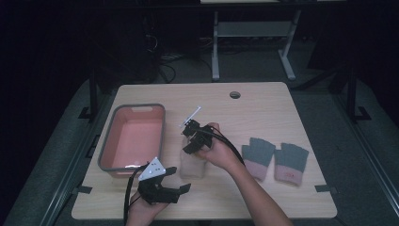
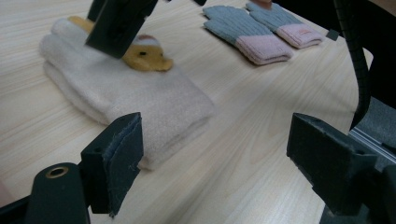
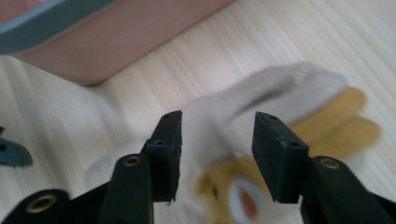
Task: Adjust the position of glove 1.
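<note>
- The cream glove (image 1: pixel 193 164) lies flat on the wooden tabletop (image 1: pixel 263 108), just right of the pink tub (image 1: pixel 133 136) and well left of the grey-and-pink gloves (image 1: pixel 275 159).
- In the left gripper view the cream glove (image 2: pixel 126 93) appears as a soft folded bundle with a yellow animal patch (image 2: pixel 144 56) on its upper face.
- The right tool (image 1: pixel 195 136) hangs over the far end of that glove, held in the person's right hand (image 1: pixel 219 150), with its cable trailing back along the forearm.
- In the right gripper view the right tool (image 3: pixel 217 149) has its jaws partly apart, pointed down at the cream glove (image 3: pixel 280 88); the fabric shows through the gap, and the pads do not press on it. The picture is blurred here.
- The left tool (image 1: pixel 176 181) rests low at the near edge of the tabletop, just below the tub's near corner, with a grey plate on top.
- In the left gripper view the left tool (image 2: pixel 215 154) stands wide apart with nothing between its jaws; the glove's near end lies just beyond its left pad.
- The grey-and-pink gloves (image 2: pixel 261 28) lie side by side, cuffs toward the person.
</note>
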A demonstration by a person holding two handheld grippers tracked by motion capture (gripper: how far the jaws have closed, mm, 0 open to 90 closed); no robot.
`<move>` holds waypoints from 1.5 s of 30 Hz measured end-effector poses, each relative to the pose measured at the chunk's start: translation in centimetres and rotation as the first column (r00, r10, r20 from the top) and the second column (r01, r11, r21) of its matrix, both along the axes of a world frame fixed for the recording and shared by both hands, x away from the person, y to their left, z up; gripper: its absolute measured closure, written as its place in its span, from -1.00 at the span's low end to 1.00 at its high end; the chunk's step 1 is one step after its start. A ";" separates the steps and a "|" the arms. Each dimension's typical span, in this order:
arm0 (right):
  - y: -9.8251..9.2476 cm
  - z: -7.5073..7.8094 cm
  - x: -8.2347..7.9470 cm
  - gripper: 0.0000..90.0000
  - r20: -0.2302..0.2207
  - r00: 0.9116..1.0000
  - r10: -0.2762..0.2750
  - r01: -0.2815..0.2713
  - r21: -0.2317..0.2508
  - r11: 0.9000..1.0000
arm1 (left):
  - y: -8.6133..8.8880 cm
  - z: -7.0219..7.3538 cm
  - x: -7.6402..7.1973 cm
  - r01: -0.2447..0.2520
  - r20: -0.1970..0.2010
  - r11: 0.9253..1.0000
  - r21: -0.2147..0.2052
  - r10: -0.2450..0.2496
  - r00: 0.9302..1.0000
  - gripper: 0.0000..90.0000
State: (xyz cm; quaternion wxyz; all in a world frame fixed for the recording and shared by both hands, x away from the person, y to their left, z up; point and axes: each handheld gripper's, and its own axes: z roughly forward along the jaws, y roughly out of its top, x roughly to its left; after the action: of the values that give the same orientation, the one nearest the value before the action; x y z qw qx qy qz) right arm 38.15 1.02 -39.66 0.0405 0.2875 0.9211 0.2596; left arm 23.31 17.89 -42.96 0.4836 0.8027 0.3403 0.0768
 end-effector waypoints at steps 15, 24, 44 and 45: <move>3.1 -2.1 0.5 0.01 0.036 0.998 0.050 -0.046 -0.100 0.994 | -0.2 0.1 -0.1 0.021 0.008 1.000 -0.006 -0.021 1.000 -0.59; 3.5 -3.8 0.4 0.00 0.050 0.994 0.093 -0.084 -0.173 0.981 | -0.2 0.1 -0.2 0.016 0.006 1.000 -0.011 -0.016 1.000 -0.59; 0.7 -3.5 0.2 0.00 0.051 0.994 0.094 -0.082 -0.199 0.977 | -0.2 0.1 -0.1 0.015 0.004 1.000 -0.001 -0.015 1.000 -0.59; 0.5 -3.5 0.2 -0.01 0.051 0.994 0.093 -0.081 -0.200 0.976 | -0.2 0.1 -0.1 0.015 0.004 1.000 -0.002 -0.015 1.000 -0.59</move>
State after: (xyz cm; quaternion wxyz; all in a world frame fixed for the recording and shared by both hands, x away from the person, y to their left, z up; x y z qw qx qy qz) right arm 38.32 1.56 -43.20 0.0854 0.2336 0.9523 0.1767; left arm 23.26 17.68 -42.91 0.4854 0.8047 0.3336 0.0744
